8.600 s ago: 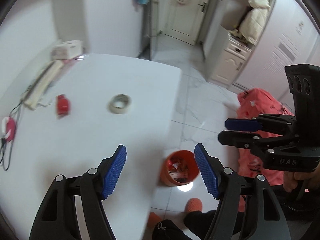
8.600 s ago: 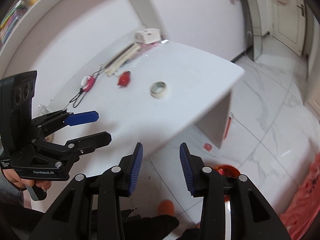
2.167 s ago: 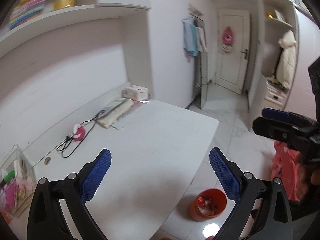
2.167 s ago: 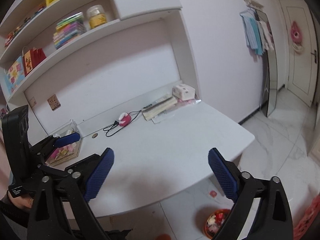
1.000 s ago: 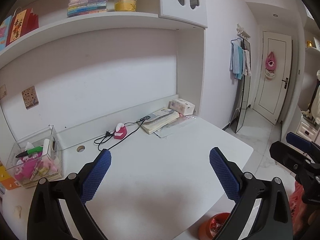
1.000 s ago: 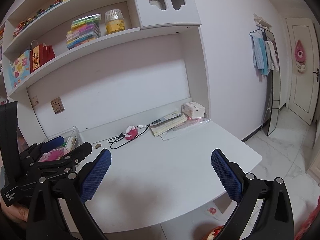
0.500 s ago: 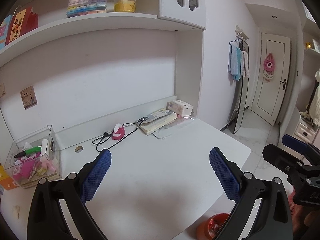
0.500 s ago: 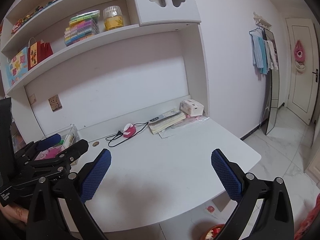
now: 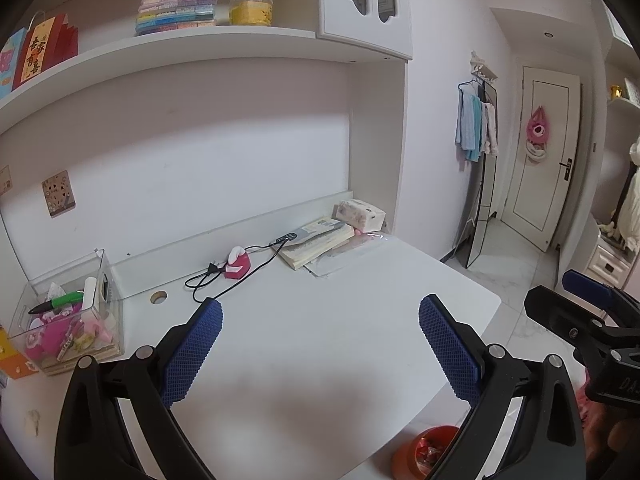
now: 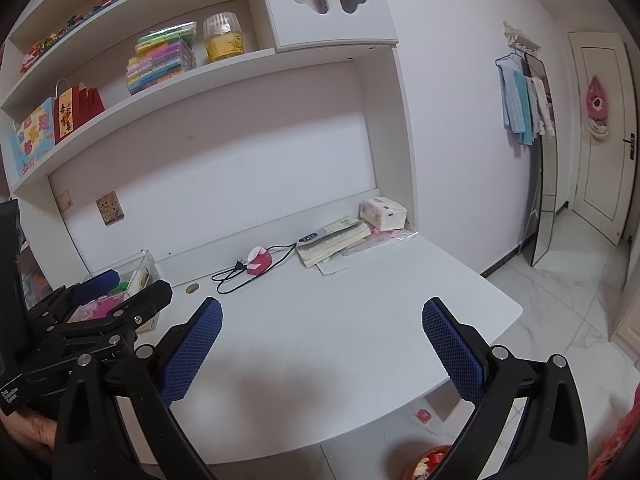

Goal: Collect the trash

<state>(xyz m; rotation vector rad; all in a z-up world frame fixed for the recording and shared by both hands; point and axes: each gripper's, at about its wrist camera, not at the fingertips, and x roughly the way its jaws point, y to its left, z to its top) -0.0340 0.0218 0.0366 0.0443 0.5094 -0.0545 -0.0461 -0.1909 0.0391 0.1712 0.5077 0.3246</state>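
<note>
Left tongs (image 9: pixel 320 344) and right tongs (image 10: pixel 320 344): both spread wide, grasping nothing; we hover above the white worktop (image 9: pixel 320 320); round orange waste bin (image 9: pixel 424 450) holds trash on the floor; small pink scrap (image 10: pixel 422 415) beside it seems our next pickup, needing a low reach

red gift bag (image 9: pixel 38 51) on the shelf: gold panel w/ chinese chars, looks like "吾家有喜". right gripper (image 9: pixel 580 316) body shows "da…", rest cut off. left gripper (image 10: pixel 120 296) has white lettering, too small to read.
</note>
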